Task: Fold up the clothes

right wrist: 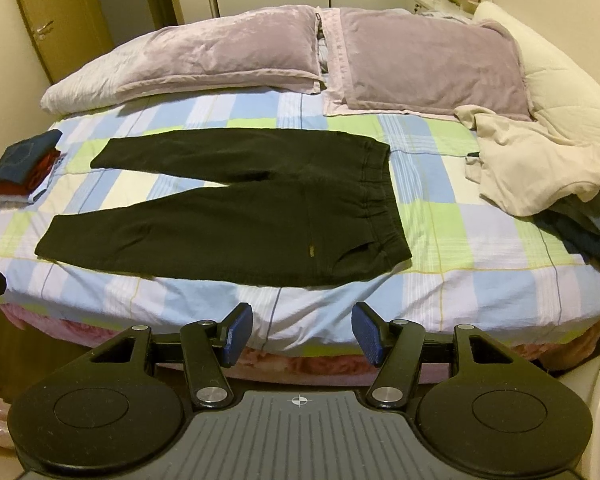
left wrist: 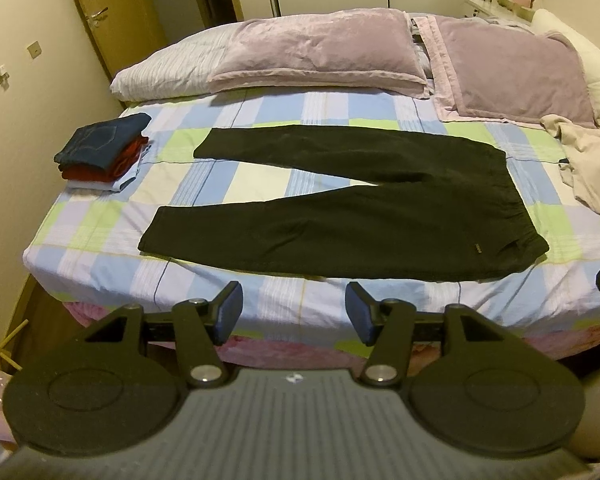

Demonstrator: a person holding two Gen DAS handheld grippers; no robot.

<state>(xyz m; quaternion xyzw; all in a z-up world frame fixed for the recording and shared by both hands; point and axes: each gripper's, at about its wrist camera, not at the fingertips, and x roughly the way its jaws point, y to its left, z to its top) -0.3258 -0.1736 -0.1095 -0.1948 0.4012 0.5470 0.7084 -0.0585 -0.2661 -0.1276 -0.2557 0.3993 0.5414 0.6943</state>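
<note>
Jaws of both grippers stand spread apart with nothing between them. The left gripper (left wrist: pixel 294 312) hangs off the near edge of the bed (left wrist: pixel 260 300), its blue pads (left wrist: pixel 228 312) clear of the sheet, and the right gripper (right wrist: pixel 302 334) sits the same way further along that edge, released and empty.

Just beyond the fingertips, black trousers (left wrist: pixel 340 216) lie flat on the checked sheet (left wrist: pixel 100 224), unfolded. Their waistband (right wrist: pixel 380 196) points to the right and the two legs run out to the left, splayed into a narrow V with a strip of sheet showing between them. A small tag (right wrist: pixel 310 251) shows on the near hip.

At the far left of the bed sits a folded stack (left wrist: pixel 104 152): dark blue on top, red beneath, something pale at the bottom. On the right side lies a loose heap of clothes (right wrist: pixel 540 168), a cream garment on top with grey and dark blue pieces under its near edge.

Two lilac pillows (right wrist: pixel 236 48) rest across the head of the bed, well behind the trousers.
</note>
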